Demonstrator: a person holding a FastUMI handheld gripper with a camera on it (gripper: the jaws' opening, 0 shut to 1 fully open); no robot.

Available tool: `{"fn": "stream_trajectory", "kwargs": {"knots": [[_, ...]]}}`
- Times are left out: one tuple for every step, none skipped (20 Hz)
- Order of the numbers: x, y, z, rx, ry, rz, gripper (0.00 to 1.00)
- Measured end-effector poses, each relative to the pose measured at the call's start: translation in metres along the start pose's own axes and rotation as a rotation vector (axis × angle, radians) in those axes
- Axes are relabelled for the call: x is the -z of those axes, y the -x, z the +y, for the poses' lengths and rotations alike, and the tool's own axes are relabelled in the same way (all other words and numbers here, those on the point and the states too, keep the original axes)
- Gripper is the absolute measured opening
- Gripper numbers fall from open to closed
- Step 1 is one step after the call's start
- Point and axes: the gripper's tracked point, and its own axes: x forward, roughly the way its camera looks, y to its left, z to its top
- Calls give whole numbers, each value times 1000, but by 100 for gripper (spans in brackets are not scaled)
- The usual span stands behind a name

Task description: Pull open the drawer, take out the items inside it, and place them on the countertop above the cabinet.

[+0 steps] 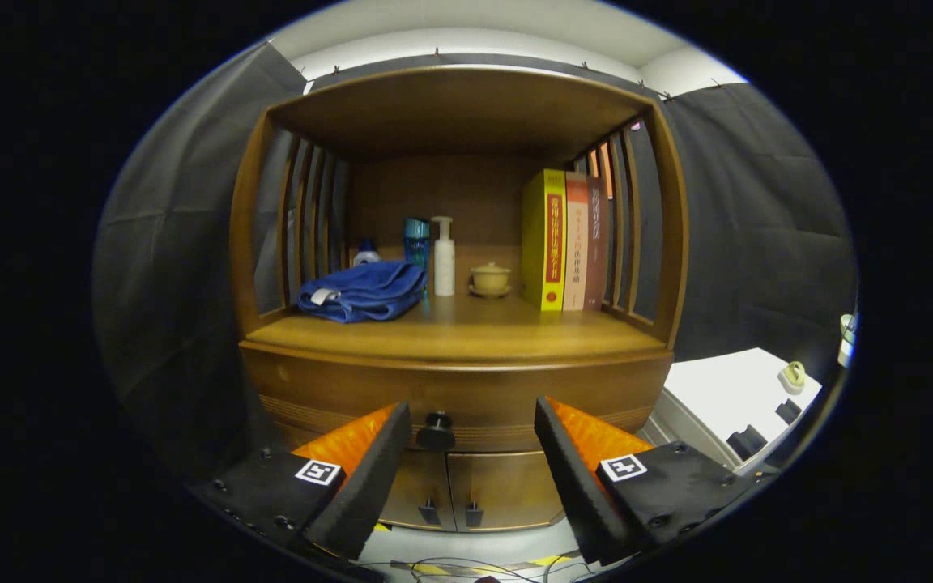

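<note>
A wooden cabinet stands straight ahead of me. Its drawer (458, 393) is closed, and a dark round knob (436, 431) sits on the drawer front. My gripper (473, 417) is open, and the knob lies between the fingers, nearer the left one and a little beyond the tips. Nothing is held. The countertop (466, 334) above the drawer has bare wood along its front. The inside of the drawer is hidden.
On the countertop lie a folded blue towel (363, 290), a white pump bottle (443, 257), a teal bottle (415, 240), a small lidded cup (490, 278) and upright books (568, 240). Two lower doors (470, 486) sit under the drawer. A white unit (738, 393) stands to the right.
</note>
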Motion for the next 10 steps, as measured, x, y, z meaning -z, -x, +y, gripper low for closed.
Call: {"fn": "stream_trajectory", "kwargs": {"knots": [[9,-7,4,-7,-15,18,100],[17,-14,6,-13,-25,35,100],[25,-20,6,-15,-32,52,100],[32,-27,8,-16,-33,67,100],[38,-33,10,-16,-36,78,100],[44,-38,11,-15,-37,91,100],[48,-43,13,-15,-34,100,100],[52,-49,15,-15,-32,107,100],[56,-53,17,-14,-29,115,100],[58,-57,18,-16,-30,118,100]]}}
